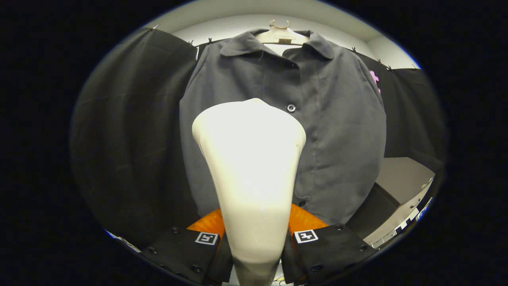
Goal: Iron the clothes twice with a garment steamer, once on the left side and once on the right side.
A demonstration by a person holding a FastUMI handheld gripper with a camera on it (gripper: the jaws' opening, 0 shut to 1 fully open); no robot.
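My gripper (254, 242) is shut on the white garment steamer (250, 159), its fingers pressing on the narrow handle from both sides. The steamer's wide head points up and forward, at the middle of the shirt's left half. The dark grey buttoned shirt (337, 131) hangs on a pale hanger (281, 35) straight ahead, collar at the top. The steamer head hides part of the shirt's front, and I cannot tell whether it touches the cloth.
Black cloth (131, 131) covers the booth wall to the left and right of the shirt. A grey table or box (401, 186) stands low on the right, beyond the right finger. A white wall rises above the hanger.
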